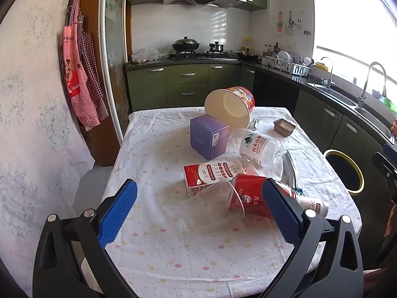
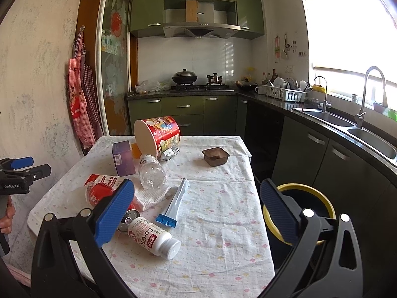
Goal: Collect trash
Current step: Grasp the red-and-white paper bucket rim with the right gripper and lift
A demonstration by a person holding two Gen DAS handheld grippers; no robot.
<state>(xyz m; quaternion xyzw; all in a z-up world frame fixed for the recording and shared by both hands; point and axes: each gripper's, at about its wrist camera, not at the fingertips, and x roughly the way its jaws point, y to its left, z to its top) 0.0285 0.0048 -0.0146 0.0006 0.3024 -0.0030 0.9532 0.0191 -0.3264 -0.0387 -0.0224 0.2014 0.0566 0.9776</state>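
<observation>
Trash lies scattered on a table with a white dotted cloth [image 1: 158, 243] [image 2: 218, 248]. My left gripper [image 1: 198, 211] is open and empty, and a clear plastic cup [image 1: 211, 206] lies between its fingers. Beyond it are a red carton [image 1: 198, 181], a red packet [image 1: 248, 196], a crushed water bottle [image 1: 260, 149], a purple box [image 1: 208, 136] and a tipped red paper bucket [image 1: 230, 106]. My right gripper [image 2: 196, 211] is open and empty above a white Co-Q10 pill bottle [image 2: 153, 238] and a blue-ended tube [image 2: 176, 203]. A yellow-rimmed bin [image 2: 310, 193] [image 1: 347, 171] stands right of the table.
A brown foil tray [image 2: 215, 157] [image 1: 284, 127] sits at the far right of the table. A white towel [image 2: 153, 196] lies under the bottle. Dark counter, sinks [image 2: 372, 139] and cabinets run along the right. Aprons [image 1: 79, 79] hang on the left wall.
</observation>
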